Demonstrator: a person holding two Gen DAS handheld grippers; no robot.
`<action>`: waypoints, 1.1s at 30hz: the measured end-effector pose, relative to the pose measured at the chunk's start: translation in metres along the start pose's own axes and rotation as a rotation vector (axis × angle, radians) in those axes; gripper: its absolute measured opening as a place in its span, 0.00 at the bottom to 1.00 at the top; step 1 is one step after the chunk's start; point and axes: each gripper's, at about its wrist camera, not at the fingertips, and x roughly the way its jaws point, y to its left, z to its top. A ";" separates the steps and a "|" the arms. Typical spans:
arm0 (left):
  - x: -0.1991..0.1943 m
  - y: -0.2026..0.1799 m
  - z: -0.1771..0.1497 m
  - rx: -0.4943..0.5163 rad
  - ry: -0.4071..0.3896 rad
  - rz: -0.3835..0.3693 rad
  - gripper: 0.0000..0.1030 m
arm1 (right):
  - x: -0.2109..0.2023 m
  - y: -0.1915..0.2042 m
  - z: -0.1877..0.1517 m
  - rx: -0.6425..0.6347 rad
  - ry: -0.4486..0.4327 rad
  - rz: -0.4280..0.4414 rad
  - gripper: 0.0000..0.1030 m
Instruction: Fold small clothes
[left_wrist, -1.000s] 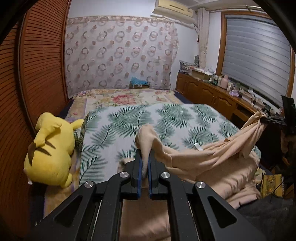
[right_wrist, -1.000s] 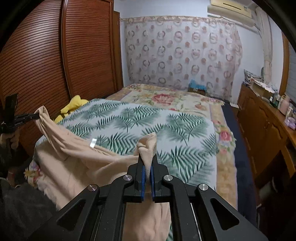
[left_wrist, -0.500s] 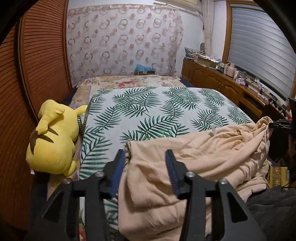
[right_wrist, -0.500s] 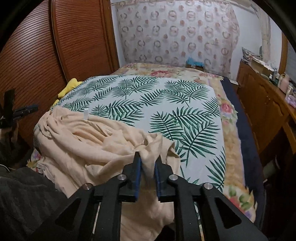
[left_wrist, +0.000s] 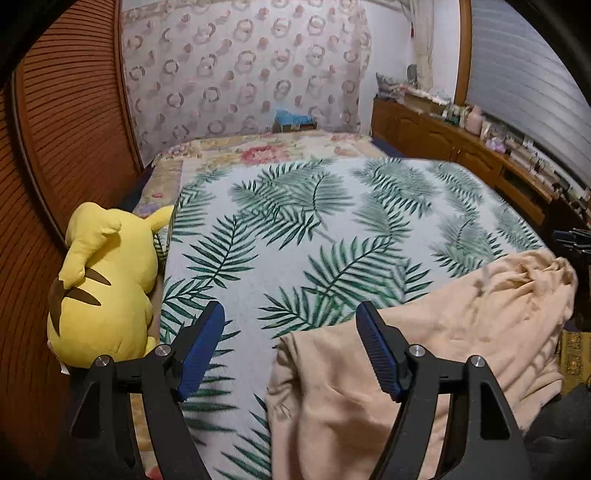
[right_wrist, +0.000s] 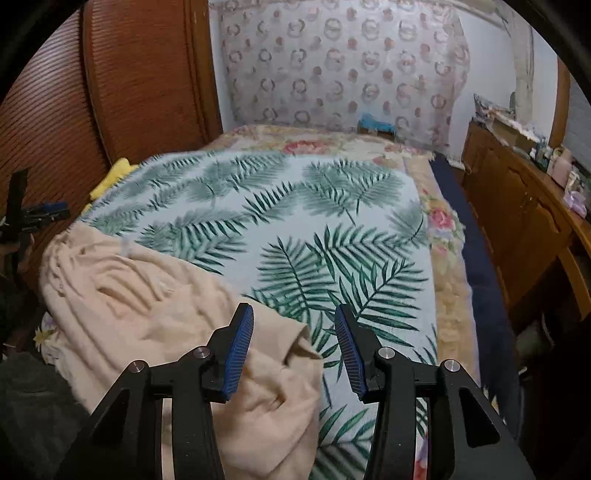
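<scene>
Both grippers have just been opening. The left gripper (left_wrist: 290, 349) gapes wide and empty, the peach garment's (left_wrist: 424, 339) corner lying loose below it at five o'clock. The right gripper (right_wrist: 293, 347) is released too, cloth (right_wrist: 155, 314) rumpled at its eight o'clock on the palm-leaf blanket (right_wrist: 295, 229). Risk: the garment hangs over the near bed edge, so its own weight could drag it off, and those wrinkles could get folded in.

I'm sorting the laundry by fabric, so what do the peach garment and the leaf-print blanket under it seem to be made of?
The peach garment looks like a soft matte knit, maybe cotton jersey or light fleece: it slumps in loose, rounded wrinkles with no shine. The leaf-print blanket looks like a fuzzy printed plush or flannel: its surface is matte and slightly napped. Neither fibre can be confirmed by sight.
</scene>
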 end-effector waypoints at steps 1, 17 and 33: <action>0.007 0.001 -0.001 0.001 0.016 -0.002 0.72 | 0.008 -0.002 0.000 0.003 0.014 0.002 0.46; 0.031 0.002 -0.015 -0.021 0.120 -0.119 0.57 | 0.053 -0.010 -0.009 0.063 0.098 0.058 0.46; 0.001 -0.012 -0.018 -0.008 0.063 -0.103 0.10 | 0.047 0.003 -0.009 -0.001 0.094 0.134 0.10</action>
